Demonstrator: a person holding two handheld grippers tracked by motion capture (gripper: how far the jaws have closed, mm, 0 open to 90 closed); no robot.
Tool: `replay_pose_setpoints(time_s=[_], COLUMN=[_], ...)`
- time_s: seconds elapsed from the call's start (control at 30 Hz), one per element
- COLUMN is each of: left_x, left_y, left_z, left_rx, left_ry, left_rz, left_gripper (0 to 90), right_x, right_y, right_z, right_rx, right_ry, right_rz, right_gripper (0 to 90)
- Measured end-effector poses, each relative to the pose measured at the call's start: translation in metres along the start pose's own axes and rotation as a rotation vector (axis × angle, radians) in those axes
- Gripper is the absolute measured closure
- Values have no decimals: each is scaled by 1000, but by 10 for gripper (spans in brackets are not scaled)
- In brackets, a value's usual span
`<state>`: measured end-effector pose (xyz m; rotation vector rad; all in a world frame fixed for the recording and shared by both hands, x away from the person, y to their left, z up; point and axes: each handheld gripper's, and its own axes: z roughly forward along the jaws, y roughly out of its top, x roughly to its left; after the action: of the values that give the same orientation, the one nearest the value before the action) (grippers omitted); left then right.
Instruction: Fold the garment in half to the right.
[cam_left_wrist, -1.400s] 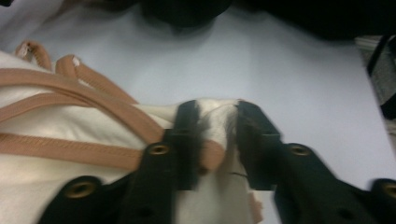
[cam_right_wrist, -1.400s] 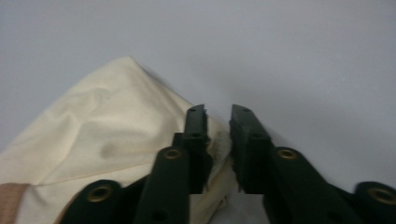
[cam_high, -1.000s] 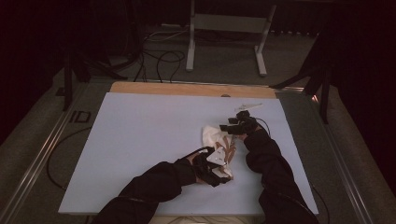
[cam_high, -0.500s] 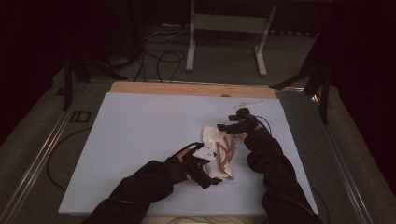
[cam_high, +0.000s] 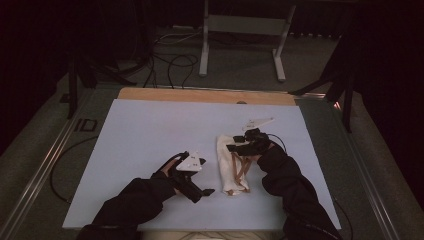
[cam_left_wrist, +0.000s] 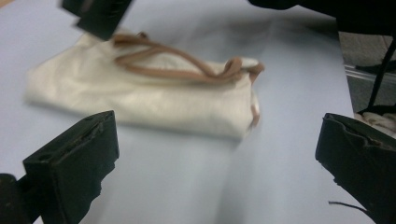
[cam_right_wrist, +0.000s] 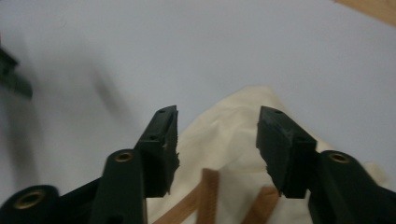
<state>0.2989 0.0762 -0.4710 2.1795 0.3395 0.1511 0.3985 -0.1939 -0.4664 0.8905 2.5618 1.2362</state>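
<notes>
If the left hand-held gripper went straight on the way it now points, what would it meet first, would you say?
Most likely the folded cream bag with brown straps: in the left gripper view it lies straight ahead of the left hand-held gripper, whose jaws have just been opening and stand wide with nothing between them, bare light-blue table cover before it.

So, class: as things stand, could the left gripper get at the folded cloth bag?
Probably yes. The left gripper has its jaws wide open and just opened further, nothing between them, and only bare table mat separates it from the cloth bag.

Matt cream cloth bag (cam_high: 230, 165), tan woven straps (cam_high: 242, 167), smooth pale tabletop sheet (cam_high: 150, 130)
</notes>
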Motion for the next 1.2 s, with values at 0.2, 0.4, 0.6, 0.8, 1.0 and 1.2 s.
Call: replay_pose_setpoints(time_s=[0.2, 0.4, 0.6, 0.8, 1.0, 1.2], left_x=[0, -3, -8, -8, -9, -9], left_y=[-28, -53, -70, -82, -88, -92], left_z=[-24, -40, -52, -59, -61, -64], left_rx=[-24, -27, -40, -46, -53, -65], left_ry=[80, 119, 143, 170, 186, 199], left_rz=[-50, -93, -127, -158, -170, -182], left_gripper=[5, 5, 5, 5, 5, 5], right_x=[10, 13, 14, 14, 13, 9], right_y=[-6, -14, -23, -28, -25, -29], right_z=[8, 19, 25, 25, 9, -6], right_rx=[51, 112, 154, 175, 126, 95], right_ry=[-45, -88, -126, -126, -141, -165], right_rz=[-34, -64, -88, -98, -91, -76], right_gripper=[547, 564, 682, 878, 886, 887])
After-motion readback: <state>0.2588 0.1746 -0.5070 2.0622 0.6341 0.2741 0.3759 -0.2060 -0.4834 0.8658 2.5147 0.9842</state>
